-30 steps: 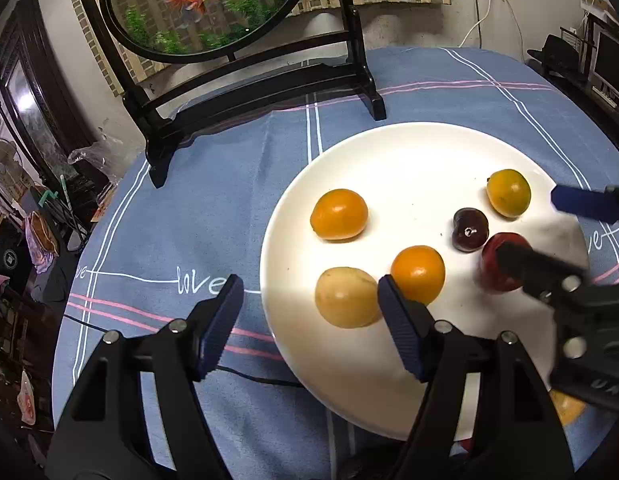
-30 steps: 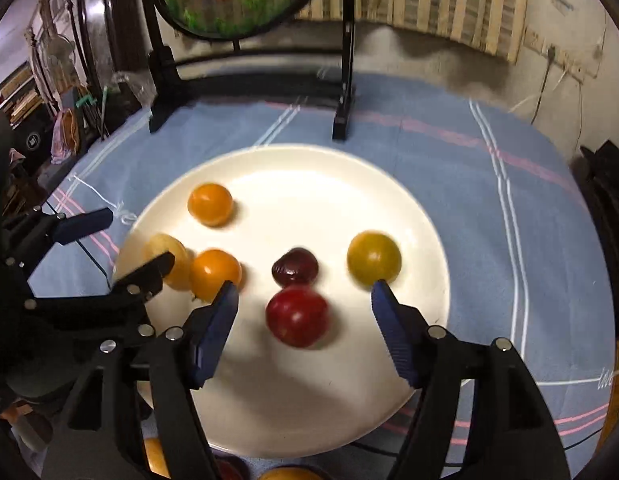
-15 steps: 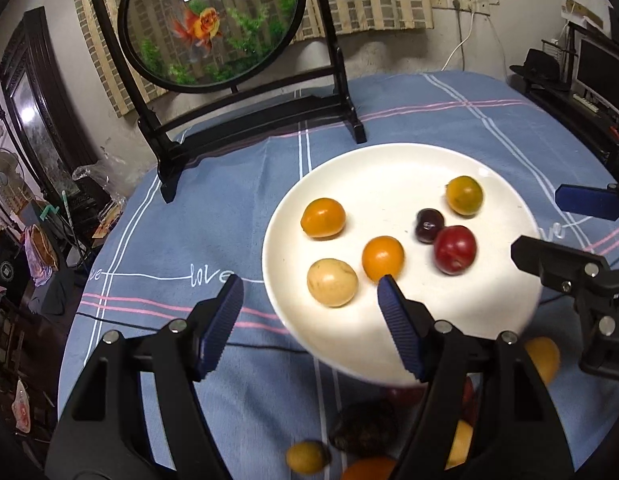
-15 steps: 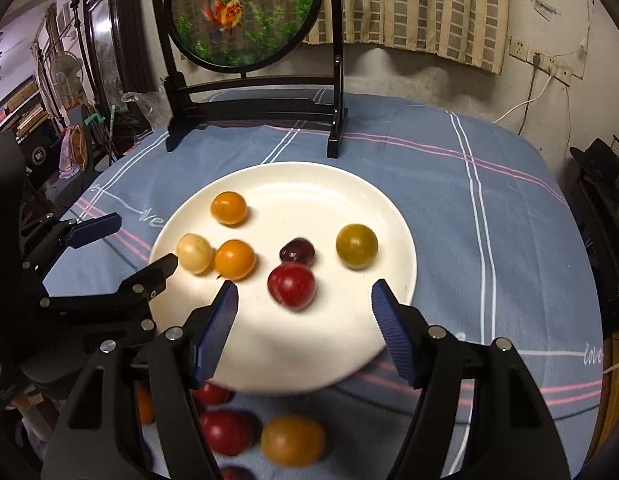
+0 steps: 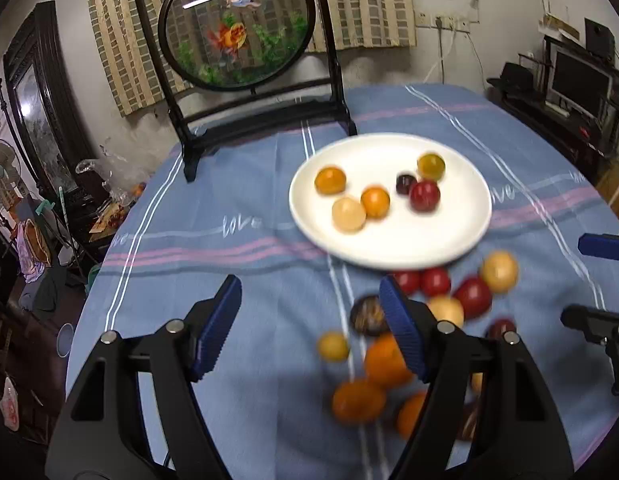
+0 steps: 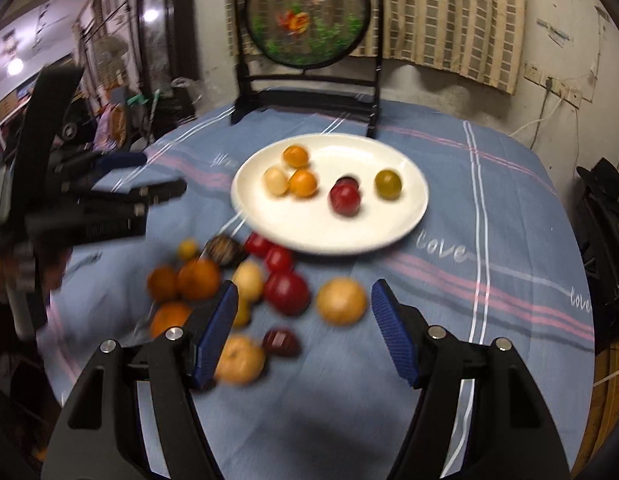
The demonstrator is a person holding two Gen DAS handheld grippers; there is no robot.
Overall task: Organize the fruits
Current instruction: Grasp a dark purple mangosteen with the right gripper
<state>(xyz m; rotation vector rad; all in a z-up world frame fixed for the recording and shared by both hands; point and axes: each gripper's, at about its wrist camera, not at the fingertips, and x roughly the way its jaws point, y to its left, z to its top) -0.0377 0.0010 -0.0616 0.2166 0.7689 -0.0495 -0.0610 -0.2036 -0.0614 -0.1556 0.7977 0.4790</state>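
Observation:
A white plate point(image 5: 449, 236) point(image 6: 389, 228) sits mid-table holding several fruits: orange ones point(image 5: 330, 180), a pale yellow one point(image 5: 348, 214), a red one point(image 5: 424, 195) point(image 6: 344, 199), a dark one and an olive one point(image 6: 388, 185). A pile of loose fruits point(image 5: 449, 308) point(image 6: 285, 292) lies on the blue cloth nearer me than the plate. My left gripper point(image 5: 309, 328) is open and empty, above the cloth left of the pile. My right gripper point(image 6: 303, 334) is open and empty, above the pile's near side.
A black-framed round goldfish screen point(image 5: 237, 32) point(image 6: 307, 20) stands at the table's far side behind the plate. The blue striped tablecloth point(image 5: 229, 240) covers a round table. Furniture and clutter surround it, with a monitor point(image 5: 577, 80) to the right.
Both grippers have pulled back and up from the plate, still open. The plate now looks smaller and farther, and the loose fruit pile on the cloth has come into view.

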